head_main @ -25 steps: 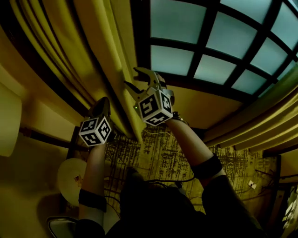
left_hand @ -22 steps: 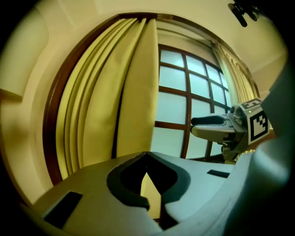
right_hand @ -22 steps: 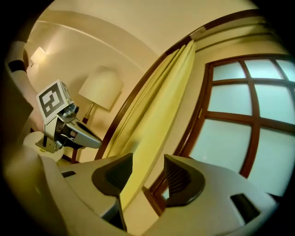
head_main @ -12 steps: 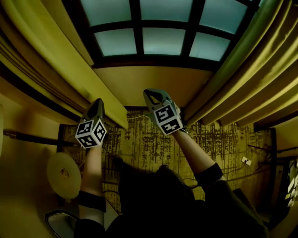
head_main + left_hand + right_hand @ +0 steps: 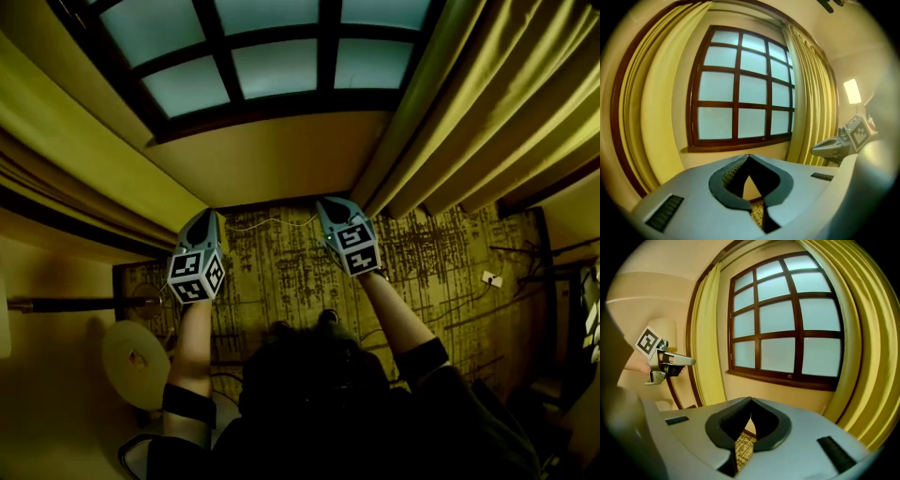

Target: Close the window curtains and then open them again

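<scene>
moved: a second ago my right gripper (image 5: pixel 330 206) was up at the edge of the left curtain (image 5: pixel 94 159) with its jaws apart. now it sits low and has swung across toward the right curtain (image 5: pixel 469 103). my left gripper (image 5: pixel 202 223) has come down too.
count: two curtains, one window (image 5: pixel 281 66), two grippers, one rug (image 5: pixel 281 272).
curtains: both are drawn aside, one at each side of the window, and the panes i can see are uncovered.
left gripper: clenched, its tips meeting with nothing between them. the left curtain hangs just beside it on its left, and i see no contact.
right gripper: clenched and empty. the foot of the right curtain is near its right side, apart from it.
edges: the window sill and a bare strip of wall (image 5: pixel 281 159) lie straight ahead of both grippers, with curtain folds closing in on either side.
open room: i have the stretch of wall and rug between the two curtains to move in. the two grippers sit well apart over the rug.
left side: a round pale thing (image 5: pixel 136 361) stands on the floor beside my left arm.
</scene>
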Motion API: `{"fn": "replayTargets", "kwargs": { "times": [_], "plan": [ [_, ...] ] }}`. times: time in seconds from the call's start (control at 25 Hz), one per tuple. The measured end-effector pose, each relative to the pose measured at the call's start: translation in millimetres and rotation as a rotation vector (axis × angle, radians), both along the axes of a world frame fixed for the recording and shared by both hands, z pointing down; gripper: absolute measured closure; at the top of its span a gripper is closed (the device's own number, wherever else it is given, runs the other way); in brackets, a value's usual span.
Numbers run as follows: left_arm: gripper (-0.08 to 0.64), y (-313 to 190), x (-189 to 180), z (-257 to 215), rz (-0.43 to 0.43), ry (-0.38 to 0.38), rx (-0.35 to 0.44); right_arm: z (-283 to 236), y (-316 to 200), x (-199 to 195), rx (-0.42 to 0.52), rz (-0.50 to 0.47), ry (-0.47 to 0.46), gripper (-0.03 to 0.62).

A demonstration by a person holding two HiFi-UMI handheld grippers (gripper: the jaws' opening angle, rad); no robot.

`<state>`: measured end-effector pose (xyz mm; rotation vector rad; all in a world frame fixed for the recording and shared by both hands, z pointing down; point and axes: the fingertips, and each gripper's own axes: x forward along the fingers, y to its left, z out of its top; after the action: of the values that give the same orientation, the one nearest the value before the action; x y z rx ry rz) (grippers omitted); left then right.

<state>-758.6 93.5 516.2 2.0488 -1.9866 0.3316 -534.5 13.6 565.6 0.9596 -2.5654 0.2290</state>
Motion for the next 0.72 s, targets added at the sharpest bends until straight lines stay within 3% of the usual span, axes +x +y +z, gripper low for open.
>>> {"fn": "replayTargets", "kwargs": {
  "times": [0.24, 0.72],
  "plan": [
    [0.558, 17, 8, 25, 0.052, 0.017, -0.029, 20, 22, 28, -0.063, 0.101, -0.020, 0.590],
    [0.558, 65, -3, 48, 0.065, 0.046, -0.055, 35, 63, 31, -0.089, 0.154, -0.001, 0.589]
  ]
}}
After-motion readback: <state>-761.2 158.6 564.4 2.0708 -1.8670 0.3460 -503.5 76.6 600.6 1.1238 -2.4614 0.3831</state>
